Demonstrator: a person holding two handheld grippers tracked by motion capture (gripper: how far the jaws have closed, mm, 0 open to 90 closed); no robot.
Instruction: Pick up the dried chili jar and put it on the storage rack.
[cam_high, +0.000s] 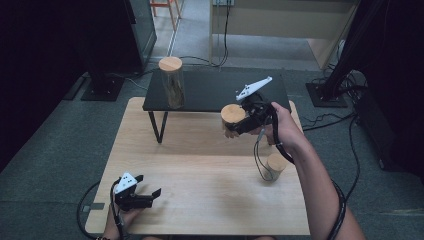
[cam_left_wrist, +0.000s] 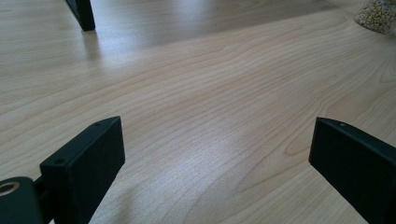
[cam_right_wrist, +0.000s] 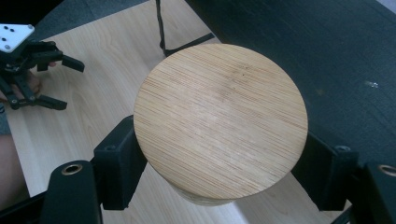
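My right gripper (cam_high: 234, 128) is shut on a small jar with a round bamboo lid (cam_high: 233, 114), held in the air just in front of the low black shelf (cam_high: 215, 90). In the right gripper view the lid (cam_right_wrist: 219, 121) sits tilted between the two black jaws, which press on the jar's sides under it. My left gripper (cam_high: 151, 185) rests low at the table's front left, open, with only bare wood between its jaws (cam_left_wrist: 217, 154). It is also seen far off in the right gripper view (cam_right_wrist: 70, 86).
A tall glass jar with a wooden lid (cam_high: 171, 82) stands on the shelf's left end. Another small lidded jar (cam_high: 275, 166) stands on the wooden table (cam_high: 200, 170) at the right, under my right forearm. A shelf leg (cam_left_wrist: 81, 14) and a grain-filled jar (cam_left_wrist: 378, 14) show far ahead.
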